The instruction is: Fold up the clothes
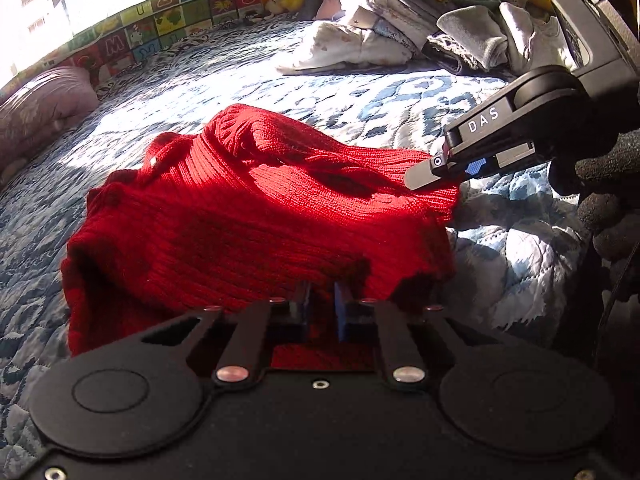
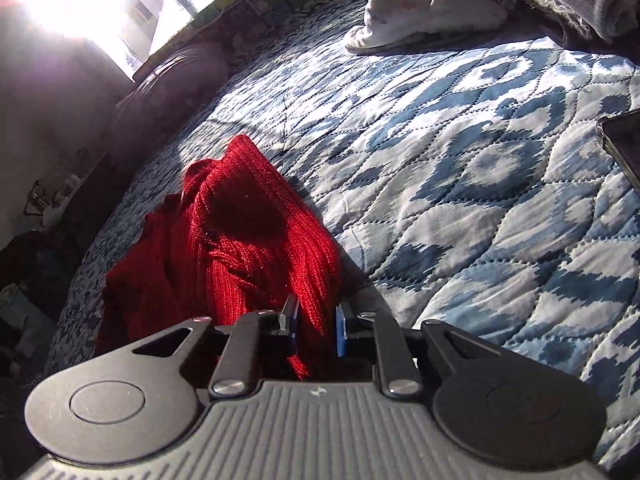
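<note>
A red knitted sweater (image 1: 240, 216) lies bunched on the blue and white quilted bed (image 1: 360, 104). My left gripper (image 1: 322, 304) is shut on the sweater's near edge, the knit pinched between its blue pads. The right gripper (image 1: 436, 172) comes in from the right in the left wrist view, held by a gloved hand (image 1: 600, 184), and grips the sweater's right corner. In the right wrist view the same sweater (image 2: 248, 248) runs between the right gripper's (image 2: 318, 328) pads, which are closed on a fold of knit.
A pile of light clothes (image 1: 432, 20) sits at the far side of the bed, with a white garment (image 2: 416, 12) nearest. A pink pillow (image 1: 40, 112) lies at the left by the patterned bumper (image 1: 168, 20). A dark flat object (image 2: 624, 144) lies at the right edge.
</note>
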`<act>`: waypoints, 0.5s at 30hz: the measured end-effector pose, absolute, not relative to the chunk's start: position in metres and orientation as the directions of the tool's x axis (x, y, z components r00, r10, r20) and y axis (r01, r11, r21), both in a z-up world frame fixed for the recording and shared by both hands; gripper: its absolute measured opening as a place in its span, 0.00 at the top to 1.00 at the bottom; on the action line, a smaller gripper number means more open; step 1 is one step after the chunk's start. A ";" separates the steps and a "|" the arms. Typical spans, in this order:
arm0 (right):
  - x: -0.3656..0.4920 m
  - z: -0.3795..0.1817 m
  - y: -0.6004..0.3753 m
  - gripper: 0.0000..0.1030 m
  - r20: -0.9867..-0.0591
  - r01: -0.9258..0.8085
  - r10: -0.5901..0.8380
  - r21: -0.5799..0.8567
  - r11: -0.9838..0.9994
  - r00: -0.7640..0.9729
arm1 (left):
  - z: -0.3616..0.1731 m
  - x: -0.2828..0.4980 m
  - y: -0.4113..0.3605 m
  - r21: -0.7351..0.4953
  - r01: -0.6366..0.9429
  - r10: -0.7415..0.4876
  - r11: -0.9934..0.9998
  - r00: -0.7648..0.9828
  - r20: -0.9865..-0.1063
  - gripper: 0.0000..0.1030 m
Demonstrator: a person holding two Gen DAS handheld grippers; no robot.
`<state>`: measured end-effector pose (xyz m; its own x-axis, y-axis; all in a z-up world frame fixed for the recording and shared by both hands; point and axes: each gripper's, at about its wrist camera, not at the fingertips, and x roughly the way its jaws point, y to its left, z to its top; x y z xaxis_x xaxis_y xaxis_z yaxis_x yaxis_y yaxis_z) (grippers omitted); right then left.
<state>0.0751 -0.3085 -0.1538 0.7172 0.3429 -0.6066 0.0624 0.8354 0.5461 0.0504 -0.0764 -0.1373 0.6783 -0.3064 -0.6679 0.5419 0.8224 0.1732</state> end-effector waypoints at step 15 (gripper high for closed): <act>0.104 -0.123 -0.357 0.82 -0.638 0.091 0.192 0.383 0.919 0.746 | -0.061 0.066 0.101 -0.125 0.104 -0.152 0.987 0.864 -0.480 0.97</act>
<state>0.1039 -0.3566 -0.1230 0.7455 0.1924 -0.6381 0.0908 0.9192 0.3833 0.0661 0.1006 -0.0610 0.8640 -0.1524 -0.4799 0.1045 0.9866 -0.1253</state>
